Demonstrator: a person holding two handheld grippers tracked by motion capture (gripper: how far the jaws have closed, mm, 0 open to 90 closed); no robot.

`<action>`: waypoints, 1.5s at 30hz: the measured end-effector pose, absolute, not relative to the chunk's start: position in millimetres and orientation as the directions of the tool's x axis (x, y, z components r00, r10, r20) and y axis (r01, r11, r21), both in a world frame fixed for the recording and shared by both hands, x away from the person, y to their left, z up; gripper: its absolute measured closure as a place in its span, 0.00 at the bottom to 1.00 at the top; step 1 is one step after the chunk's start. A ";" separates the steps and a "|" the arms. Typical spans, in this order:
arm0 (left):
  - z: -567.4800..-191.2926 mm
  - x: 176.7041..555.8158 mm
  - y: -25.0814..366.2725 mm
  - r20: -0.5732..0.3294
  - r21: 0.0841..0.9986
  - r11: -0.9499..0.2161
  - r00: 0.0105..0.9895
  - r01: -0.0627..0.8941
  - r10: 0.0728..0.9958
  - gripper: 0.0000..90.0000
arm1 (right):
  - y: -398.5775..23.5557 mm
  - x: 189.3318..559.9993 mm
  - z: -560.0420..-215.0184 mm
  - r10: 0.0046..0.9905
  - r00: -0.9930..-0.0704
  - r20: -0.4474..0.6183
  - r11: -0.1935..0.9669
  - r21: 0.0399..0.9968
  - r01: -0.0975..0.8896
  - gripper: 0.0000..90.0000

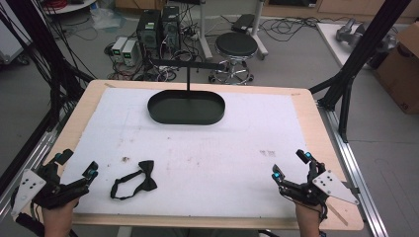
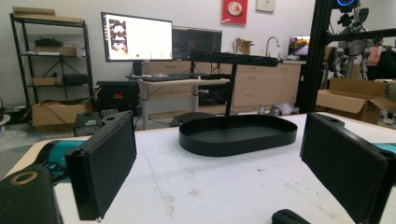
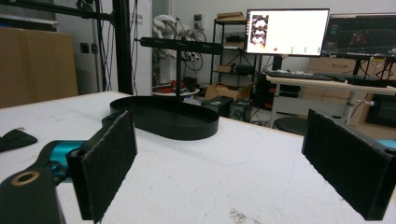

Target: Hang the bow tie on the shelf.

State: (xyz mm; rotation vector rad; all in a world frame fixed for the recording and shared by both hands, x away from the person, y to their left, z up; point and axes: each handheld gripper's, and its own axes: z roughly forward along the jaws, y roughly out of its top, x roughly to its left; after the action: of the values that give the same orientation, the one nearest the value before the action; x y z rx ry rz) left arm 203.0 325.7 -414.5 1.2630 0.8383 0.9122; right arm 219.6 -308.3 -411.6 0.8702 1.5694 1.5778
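Note:
A black bow tie (image 1: 135, 185) with its strap looped lies on the white mat near the front left. A black oval tray (image 1: 186, 107) with an upright post and crossbar (image 1: 188, 64) stands at the far middle of the table. My left gripper (image 1: 76, 164) rests at the front left corner, open, just left of the bow tie. My right gripper (image 1: 291, 165) rests at the front right, open, with nothing between its jaws. The tray (image 2: 238, 134) lies ahead in the left gripper view, with a bit of the bow tie (image 2: 288, 217) at the bottom. In the right gripper view the tray (image 3: 166, 121) sits ahead and the bow tie (image 3: 16, 138) far left.
A white mat (image 1: 197, 148) covers most of the wooden table (image 1: 84, 106). Black frame posts (image 1: 363, 44) rise at the right and left. A round stool (image 1: 236, 47), computers and cables stand on the floor beyond the far edge.

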 end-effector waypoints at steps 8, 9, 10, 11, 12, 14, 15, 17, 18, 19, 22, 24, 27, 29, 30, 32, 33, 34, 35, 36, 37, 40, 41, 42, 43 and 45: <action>-412.9 203.5 324.8 -0.024 0.992 0.077 0.440 -0.103 0.898 0.13 | -312.0 218.7 -411.4 0.865 -0.500 -0.028 0.011 0.999 -0.036 0.10; -412.6 203.2 325.3 -0.026 0.992 0.079 0.443 -0.102 0.896 0.13 | -311.6 218.7 -411.1 0.865 -0.501 -0.031 0.013 0.999 -0.039 0.10; -412.4 203.2 325.6 -0.026 0.992 0.079 0.443 -0.103 0.896 0.13 | -311.5 218.9 -411.1 0.863 -0.504 -0.036 0.017 0.999 -0.043 0.10; -412.2 203.0 326.1 -0.026 0.991 0.080 0.443 -0.103 0.896 0.13 | -310.9 218.8 -410.9 0.864 -0.503 -0.036 0.016 0.999 -0.043 0.10; -412.2 202.8 326.4 -0.029 0.991 0.083 0.442 -0.105 0.897 0.13 | -310.5 218.8 -410.7 0.862 -0.505 -0.037 0.018 0.999 -0.043 0.10; -412.1 202.4 326.8 -0.030 0.991 0.084 0.442 -0.105 0.897 0.14 | -309.6 218.8 -410.6 0.861 -0.507 -0.043 0.024 0.999 -0.044 0.10; -412.0 202.3 326.9 -0.030 0.991 0.084 0.445 -0.103 0.895 0.14 | -309.2 218.9 -410.4 0.861 -0.506 -0.044 0.025 0.999 -0.044 0.10; -411.6 202.4 327.3 -0.030 0.992 0.082 0.458 -0.094 0.888 0.14 | -308.6 218.6 -410.3 0.861 -0.507 -0.042 0.025 0.999 -0.041 0.10; -411.4 202.3 327.3 -0.031 0.993 0.082 0.463 -0.090 0.886 0.16 | -308.5 218.6 -410.2 0.860 -0.508 -0.048 0.031 0.999 -0.043 0.10; -411.3 202.2 327.4 -0.031 0.993 0.080 0.467 -0.087 0.884 0.18 | -308.3 218.8 -409.8 0.859 -0.509 -0.053 0.033 0.998 -0.048 0.10; -411.7 203.1 328.7 -0.035 0.996 0.072 0.512 -0.052 0.858 0.18 | -308.3 218.8 -409.7 0.858 -0.510 -0.051 0.032 0.998 -0.047 0.10; -412.9 203.7 329.2 -0.036 0.998 0.059 0.546 -0.025 0.837 0.18 | -308.5 219.2 -410.1 0.859 -0.510 -0.052 0.033 0.998 -0.045 0.10; -415.1 204.4 328.4 -0.026 1.000 0.029 0.577 0.004 0.817 0.19 | -308.5 220.1 -410.5 0.858 -0.510 -0.051 0.033 0.998 -0.045 0.10; -417.5 205.3 326.1 -0.016 1.000 -0.003 0.598 0.030 0.801 0.20 | -308.6 219.9 -410.4 0.859 -0.510 -0.044 0.027 0.999 -0.041 0.10; -418.4 205.6 325.3 -0.015 0.999 -0.013 0.607 0.041 0.795 0.20 | -308.8 220.0 -410.2 0.859 -0.510 -0.045 0.025 0.999 -0.047 0.10; -420.7 207.2 323.5 -0.009 0.997 -0.046 0.629 0.070 0.777 0.22 | -309.8 219.5 -409.9 0.860 -0.508 -0.048 0.027 0.998 -0.049 0.10; -421.8 207.7 322.3 0.000 0.994 -0.071 0.638 0.085 0.770 0.22 | -309.8 219.5 -409.9 0.860 -0.508 -0.048 0.027 0.998 -0.049 0.10; -424.6 207.8 319.9 0.018 0.986 -0.121 0.657 0.112 0.754 0.24 | -310.0 219.3 -409.7 0.862 -0.506 -0.043 0.020 0.999 -0.051 0.10; -424.6 207.8 319.9 0.018 0.986 -0.121 0.657 0.112 0.754 0.25 | -310.4 219.3 -409.7 0.862 -0.506 -0.044 0.021 0.998 -0.051 0.10; -426.2 207.8 318.9 0.027 0.981 -0.148 0.661 0.127 0.749 0.25 | -310.8 219.1 -409.7 0.863 -0.504 -0.044 0.021 0.999 -0.050 0.10; -427.8 207.8 318.4 0.031 0.975 -0.170 0.666 0.145 0.745 0.25 | -311.0 219.0 -409.5 0.862 -0.505 -0.040 0.018 0.999 -0.050 0.10; -433.6 208.2 318.9 0.019 0.959 -0.207 0.681 0.195 0.732 0.26 | -311.3 219.4 -409.1 0.863 -0.504 -0.039 0.014 0.999 -0.053 0.10; -435.0 208.2 319.0 0.011 0.954 -0.212 0.685 0.210 0.729 0.26 | -311.4 220.1 -408.9 0.862 -0.505 -0.041 0.013 0.998 -0.059 0.10; -436.8 208.1 319.0 0.004 0.947 -0.224 0.687 0.231 0.726 0.28 | -311.3 220.5 -408.8 0.862 -0.505 -0.041 0.012 0.998 -0.060 0.10; -438.6 207.8 319.2 -0.001 0.939 -0.237 0.692 0.248 0.722 0.28 | -310.8 221.0 -408.7 0.862 -0.506 -0.035 0.007 0.998 -0.057 0.10; -441.8 206.5 319.8 -0.004 0.926 -0.259 0.695 0.274 0.719 0.31 | -309.0 223.8 -408.9 0.861 -0.508 -0.037 0.010 0.998 -0.056 0.10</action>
State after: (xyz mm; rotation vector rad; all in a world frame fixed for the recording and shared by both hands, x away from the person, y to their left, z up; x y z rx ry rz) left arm 206.5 319.8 -441.8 1.8348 0.7811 0.5196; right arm 223.8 -309.0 -408.9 0.8502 1.5584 1.5932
